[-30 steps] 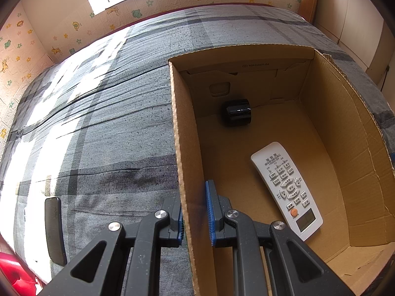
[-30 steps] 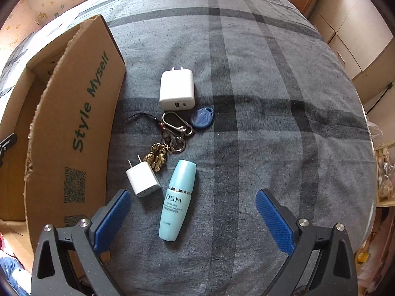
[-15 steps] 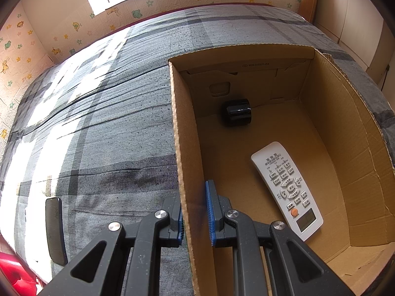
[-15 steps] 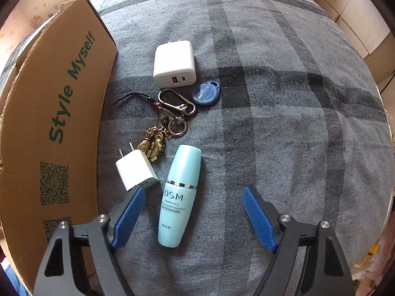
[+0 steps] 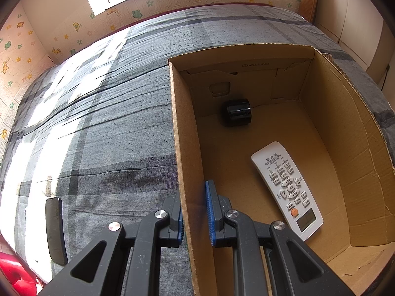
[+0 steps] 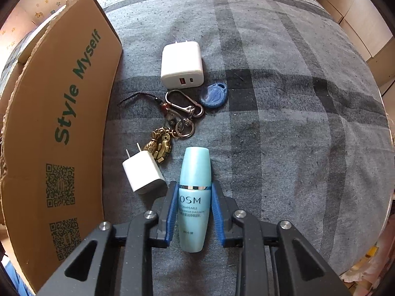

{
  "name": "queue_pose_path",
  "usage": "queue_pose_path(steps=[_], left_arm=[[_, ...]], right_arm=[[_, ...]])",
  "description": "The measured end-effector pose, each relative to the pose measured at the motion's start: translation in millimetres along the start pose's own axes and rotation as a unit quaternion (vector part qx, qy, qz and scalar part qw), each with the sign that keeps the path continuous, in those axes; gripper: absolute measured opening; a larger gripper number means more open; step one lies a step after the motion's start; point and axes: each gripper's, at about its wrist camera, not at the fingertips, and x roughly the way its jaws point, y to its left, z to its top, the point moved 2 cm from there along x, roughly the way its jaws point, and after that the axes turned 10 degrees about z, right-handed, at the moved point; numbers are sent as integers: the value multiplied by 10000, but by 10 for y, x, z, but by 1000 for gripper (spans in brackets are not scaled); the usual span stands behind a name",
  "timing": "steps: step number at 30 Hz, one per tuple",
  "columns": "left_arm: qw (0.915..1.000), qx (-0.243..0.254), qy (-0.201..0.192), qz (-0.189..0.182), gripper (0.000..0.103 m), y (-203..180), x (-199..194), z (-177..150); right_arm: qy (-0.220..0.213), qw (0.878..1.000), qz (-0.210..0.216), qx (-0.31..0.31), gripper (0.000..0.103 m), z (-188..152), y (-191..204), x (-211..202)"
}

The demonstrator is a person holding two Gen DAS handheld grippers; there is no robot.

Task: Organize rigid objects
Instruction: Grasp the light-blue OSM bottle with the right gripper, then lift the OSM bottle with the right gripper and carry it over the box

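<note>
A pale blue lotion bottle [image 6: 196,162] lies on the grey plaid bedspread [image 6: 284,123]. My right gripper [image 6: 194,185] points down over it, its jaws closing, and both blue pads touch the bottle's sides. Beside the bottle lie a small white plug [image 6: 144,174], a keychain with brass charms [image 6: 182,108], a blue fob [image 6: 213,95] and a larger white charger [image 6: 182,65]. My left gripper [image 5: 195,212] is shut on the left wall of the open cardboard box [image 5: 182,135]. Inside the box lie a white remote [image 5: 287,190] and a black cylinder [image 5: 237,112].
The box's printed outer wall [image 6: 61,123] stands just left of the loose items. A flat black object [image 5: 55,229] lies near the bed's edge at the left. A patterned wall [image 5: 74,29] borders the far side of the bed.
My right gripper has sunk toward the bedspread and its wide-open jaws have come together onto the blue bottle. The left gripper and the box have not moved.
</note>
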Motion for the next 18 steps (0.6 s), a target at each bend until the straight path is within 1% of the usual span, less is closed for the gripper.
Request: queue_pose_path(steps=[6, 13, 18], left_arm=[[10000, -7, -7, -13, 16, -9, -10, -4], [10000, -16, -2, -23, 16, -13, -5, -7], [10000, -22, 0, -30, 16, -15, -3, -5]], right_arm=[[-120, 9999, -80, -62, 27, 28, 78, -208], [-301, 9990, -185, -261, 27, 123, 229, -572], [-464, 9980, -177, -390, 27, 183, 306, -845]])
